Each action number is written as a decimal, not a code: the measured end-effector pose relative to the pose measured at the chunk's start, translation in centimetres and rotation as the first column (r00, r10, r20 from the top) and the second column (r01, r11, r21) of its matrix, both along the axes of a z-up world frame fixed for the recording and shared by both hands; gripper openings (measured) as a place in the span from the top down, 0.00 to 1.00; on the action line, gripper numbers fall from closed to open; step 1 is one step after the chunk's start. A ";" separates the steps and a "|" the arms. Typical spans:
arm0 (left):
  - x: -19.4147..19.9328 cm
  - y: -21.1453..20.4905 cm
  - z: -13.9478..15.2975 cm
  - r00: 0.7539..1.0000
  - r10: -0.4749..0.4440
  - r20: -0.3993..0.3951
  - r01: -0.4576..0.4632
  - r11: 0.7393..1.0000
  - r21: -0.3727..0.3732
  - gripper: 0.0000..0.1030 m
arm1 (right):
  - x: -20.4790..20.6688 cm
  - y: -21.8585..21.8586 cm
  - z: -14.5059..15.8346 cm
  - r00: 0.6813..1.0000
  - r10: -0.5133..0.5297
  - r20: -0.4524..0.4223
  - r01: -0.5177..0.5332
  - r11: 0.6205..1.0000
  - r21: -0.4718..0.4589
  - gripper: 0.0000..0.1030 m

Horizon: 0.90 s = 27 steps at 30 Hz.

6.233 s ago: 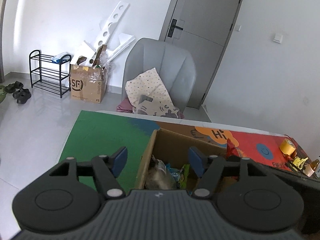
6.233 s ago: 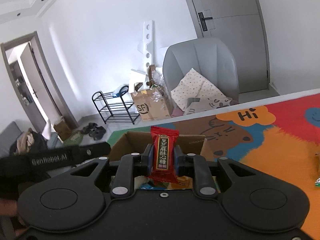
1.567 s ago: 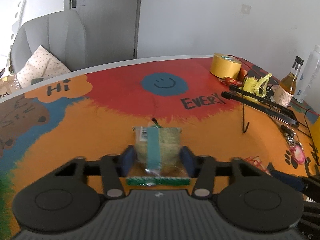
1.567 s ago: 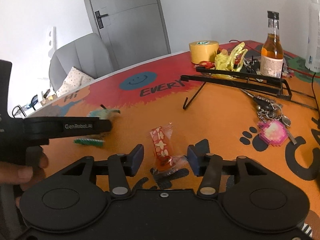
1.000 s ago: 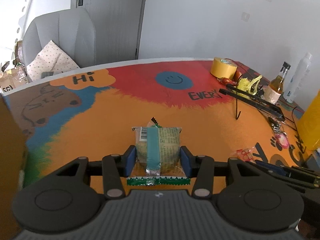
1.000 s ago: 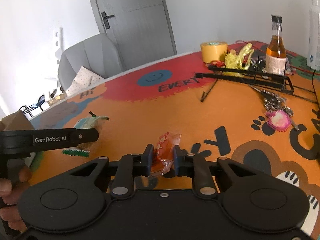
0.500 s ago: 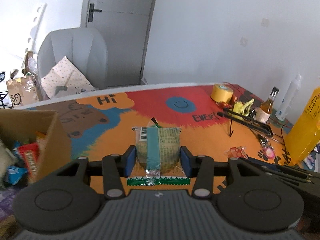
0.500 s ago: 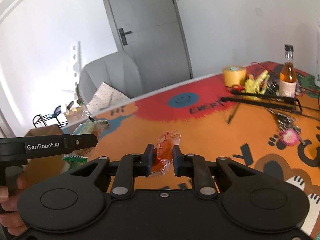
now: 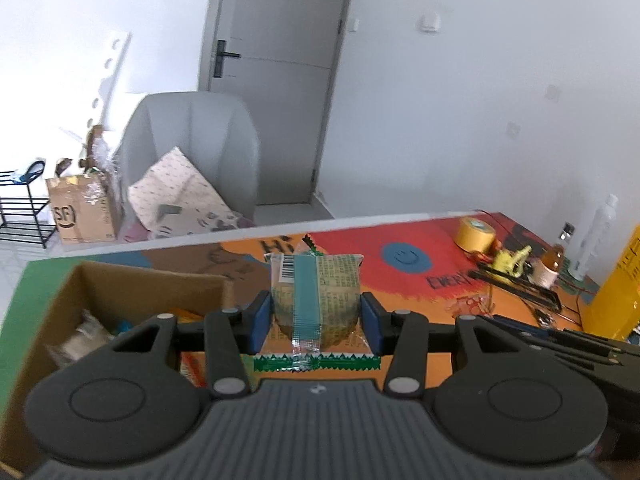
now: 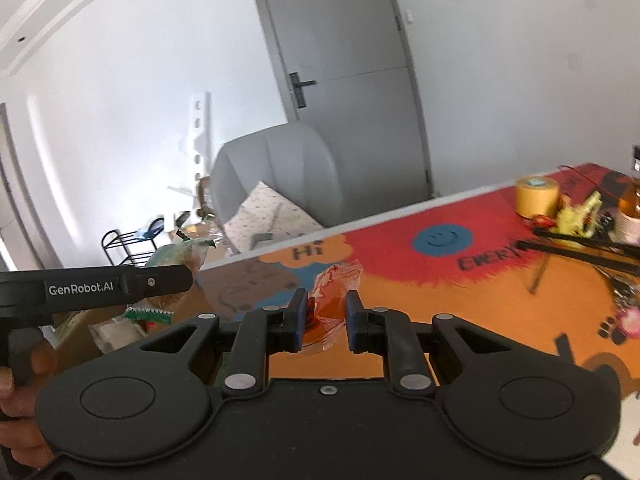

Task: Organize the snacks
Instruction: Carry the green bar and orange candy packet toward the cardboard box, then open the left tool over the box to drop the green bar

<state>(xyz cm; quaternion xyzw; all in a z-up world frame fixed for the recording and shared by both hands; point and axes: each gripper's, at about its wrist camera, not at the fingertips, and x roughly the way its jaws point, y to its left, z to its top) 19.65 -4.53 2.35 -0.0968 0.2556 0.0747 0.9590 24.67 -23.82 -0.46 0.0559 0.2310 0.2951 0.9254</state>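
Note:
My left gripper (image 9: 316,316) is shut on a green-wrapped snack packet (image 9: 316,292) with a teal strip, held above the table just right of an open cardboard box (image 9: 100,284) that holds several snacks. My right gripper (image 10: 326,312) is shut on a small orange-red candy packet (image 10: 332,292), held above the table. In the right wrist view the left gripper (image 10: 96,286) and its green packet (image 10: 180,254) show at the left, over the box (image 10: 80,320).
The colourful table mat (image 9: 400,256) carries a yellow tape roll (image 9: 474,234), a black stand (image 9: 516,280), a small bottle (image 9: 550,268), a white bottle (image 9: 592,236), a yellow box (image 9: 616,292) and keys. A grey chair (image 9: 192,152) stands behind the table.
Both grippers lifted their packets off the table and swung left toward the cardboard box, which now sits close at the left of both views.

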 end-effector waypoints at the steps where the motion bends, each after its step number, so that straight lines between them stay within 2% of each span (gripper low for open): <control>1: -0.3 0.4 0.2 1.000 0.008 0.003 -0.008 1.000 0.003 0.55 | -0.1 0.4 0.2 1.000 0.008 0.004 -0.008 1.000 0.000 0.82; 12: -3.2 5.3 1.0 0.996 0.086 0.008 -0.086 0.996 0.018 0.55 | -1.2 4.7 1.6 0.995 0.094 0.036 -0.094 0.996 0.001 0.84; 14: -3.8 6.1 0.8 0.995 0.100 0.001 -0.100 0.995 0.021 0.55 | -1.5 5.5 1.8 0.993 0.113 0.037 -0.113 0.994 0.002 0.87; 15: -4.0 6.5 0.7 0.994 0.106 -0.003 -0.105 0.994 0.019 0.55 | -1.6 5.9 1.8 0.992 0.123 0.039 -0.123 0.992 0.002 1.00; 22: -6.3 8.8 0.1 0.989 0.145 -0.017 -0.145 0.989 0.008 0.55 | -2.5 8.9 1.9 0.980 0.195 0.037 -0.195 0.981 -0.020 1.00; 27: -7.9 10.1 -0.4 0.986 0.165 -0.034 -0.165 0.986 0.002 0.55 | -2.8 9.7 1.3 0.978 0.210 -0.002 -0.210 0.977 -0.022 1.00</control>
